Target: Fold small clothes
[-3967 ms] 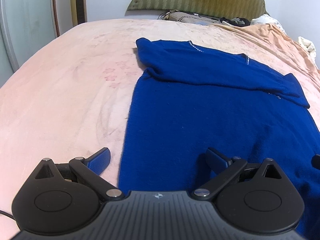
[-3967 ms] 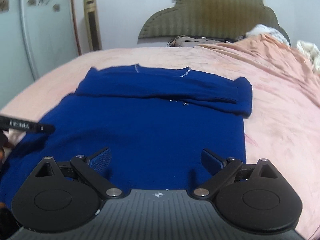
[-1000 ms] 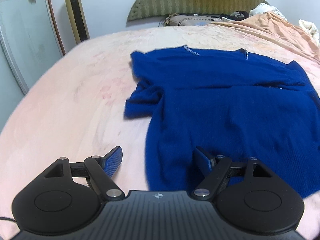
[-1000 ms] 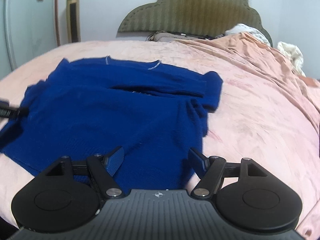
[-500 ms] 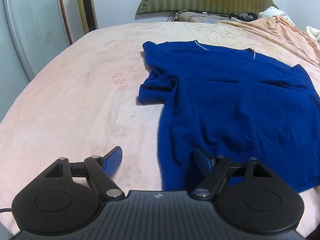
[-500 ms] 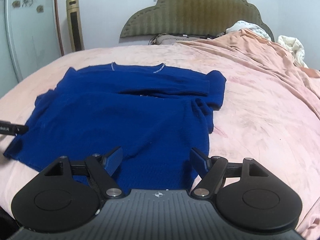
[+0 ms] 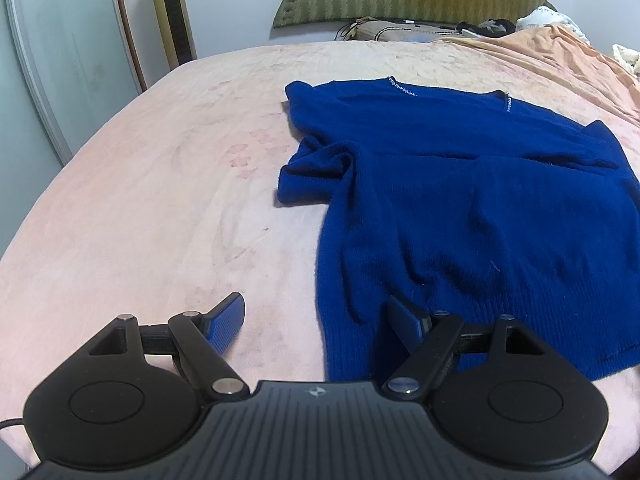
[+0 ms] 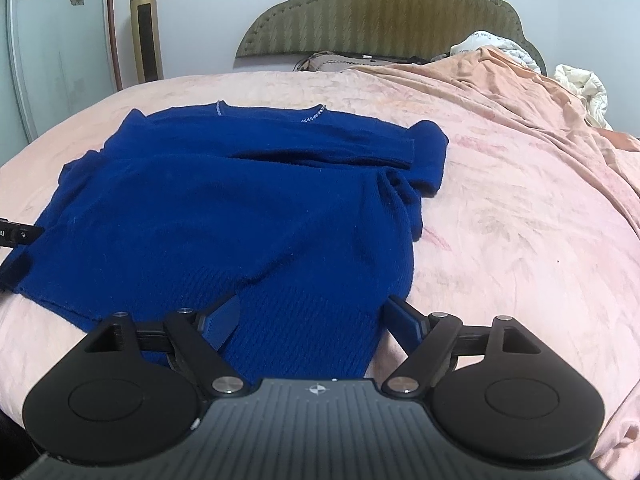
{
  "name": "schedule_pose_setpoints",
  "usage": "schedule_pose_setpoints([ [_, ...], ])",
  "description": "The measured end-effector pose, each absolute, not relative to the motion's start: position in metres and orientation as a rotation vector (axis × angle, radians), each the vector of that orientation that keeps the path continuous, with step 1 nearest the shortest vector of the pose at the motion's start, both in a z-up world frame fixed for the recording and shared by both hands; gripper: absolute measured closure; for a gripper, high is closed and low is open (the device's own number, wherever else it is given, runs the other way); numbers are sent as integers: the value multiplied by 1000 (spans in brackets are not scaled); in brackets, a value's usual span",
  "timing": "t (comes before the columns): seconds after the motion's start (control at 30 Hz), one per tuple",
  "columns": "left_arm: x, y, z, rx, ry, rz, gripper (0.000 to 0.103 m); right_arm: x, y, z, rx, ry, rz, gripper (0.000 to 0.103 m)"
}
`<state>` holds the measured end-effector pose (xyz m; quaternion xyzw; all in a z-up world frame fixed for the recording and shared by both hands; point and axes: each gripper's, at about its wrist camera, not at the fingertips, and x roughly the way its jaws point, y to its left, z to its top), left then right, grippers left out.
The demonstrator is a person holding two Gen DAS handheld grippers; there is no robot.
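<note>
In the left wrist view, the pink bed cover [image 7: 140, 200] fills the left half, and more of it shows than a second ago. The left gripper [image 7: 320, 318] at bottom centre has its jaws spread wide, nothing pinched; the blue sweater [image 7: 480, 208] hem lies between them, now rumpled, its sleeve bunched at centre. In the right wrist view, the sweater spreads centre-left; the right gripper [image 8: 314, 316], whose jaws have just been opening, straddles the hem corner without pressing it. The green headboard [image 8: 380, 12] stands at top.
</note>
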<state>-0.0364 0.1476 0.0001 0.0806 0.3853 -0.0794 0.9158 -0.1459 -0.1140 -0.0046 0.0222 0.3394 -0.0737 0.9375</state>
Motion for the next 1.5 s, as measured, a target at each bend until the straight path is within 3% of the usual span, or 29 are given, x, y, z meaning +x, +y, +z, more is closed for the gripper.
schedule_pose_setpoints([
  [0.37, -41, 150, 0, 153, 801, -180, 24, -148, -120, -3, 109, 676, -146, 21],
  [1.5, -52, 114, -2, 334, 753, -79, 20, -150, -116, -12, 79, 696, -148, 7],
])
